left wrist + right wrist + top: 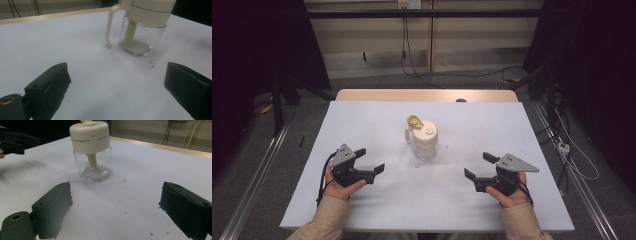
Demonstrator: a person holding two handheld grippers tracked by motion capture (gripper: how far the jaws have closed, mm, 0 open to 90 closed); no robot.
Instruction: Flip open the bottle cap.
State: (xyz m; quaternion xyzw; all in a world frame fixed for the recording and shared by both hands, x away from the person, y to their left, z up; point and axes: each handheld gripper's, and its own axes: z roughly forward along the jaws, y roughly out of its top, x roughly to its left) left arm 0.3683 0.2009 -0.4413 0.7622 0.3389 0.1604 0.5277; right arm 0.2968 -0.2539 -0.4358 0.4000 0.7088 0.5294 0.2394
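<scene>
A glass jar (424, 141) with a cream lid and side handle stands upright near the middle of the pale surface (362, 115), untouched. The left hand-held gripper (371, 160) and right hand-held gripper (477, 166) rest well apart from it on either side, jaws spread wide and empty. By appearances the work has not begun: reaching and grasping remain.

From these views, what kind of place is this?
Probably a lab recording station, not a kitchen: a white table framed by dark curtains, loose cables running from a wall socket, and a lone glass jar staged at its centre.
</scene>
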